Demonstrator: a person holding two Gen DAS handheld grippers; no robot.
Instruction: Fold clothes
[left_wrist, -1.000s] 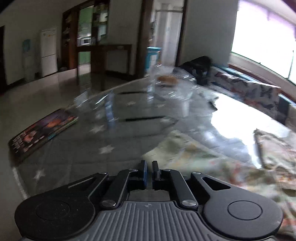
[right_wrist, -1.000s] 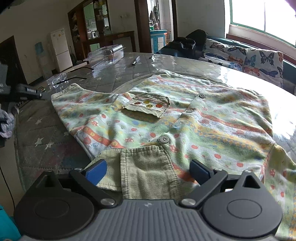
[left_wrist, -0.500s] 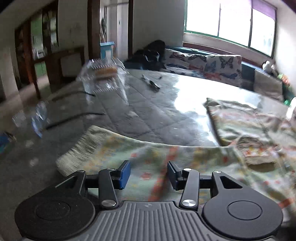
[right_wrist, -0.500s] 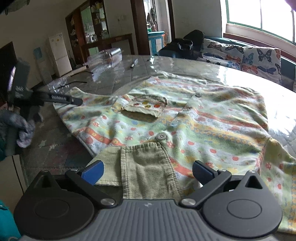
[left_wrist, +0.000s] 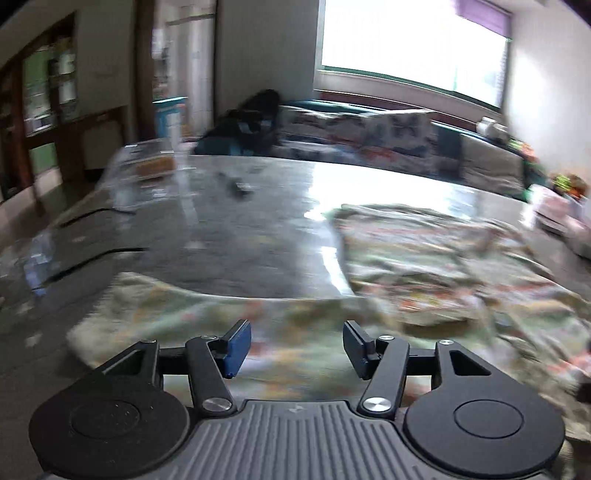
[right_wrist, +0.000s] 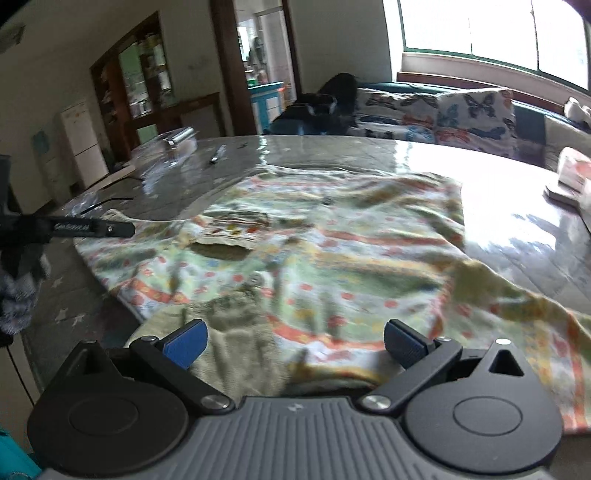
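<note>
Garment: a patterned shirt (right_wrist: 332, 251) with stripes and small coloured spots lies spread open on the glossy surface (right_wrist: 498, 192), with a chest pocket (right_wrist: 236, 229) left of the middle and a green corduroy collar (right_wrist: 229, 332) at the near edge.
Sleeve: one sleeve (left_wrist: 166, 310) stretches out to the left, flat on the surface, ending in a pale cuff.
Left gripper: the left gripper (left_wrist: 293, 345) is released, fingers wide apart, just over the sleeve and holding nothing.
Right gripper: the right gripper (right_wrist: 293, 345) is also released, fingers spread to either side of the collar, gripping no cloth.
Fold state: no fold shows; the shirt lies open and slightly rumpled.
Nearby: a pen (right_wrist: 218, 154) and a clear plastic box (right_wrist: 177, 140) sit at the far left of the surface, well apart from the shirt.
Risk, grip: closing on one layer only could drag the shirt across the slick surface instead of lifting it.
Risk, evenness: the rumpled cloth could crease into a crooked fold if the two sides rise unevenly.
Risk, view: the left view is blurred, so the exact gap to the sleeve is unclear.
</note>
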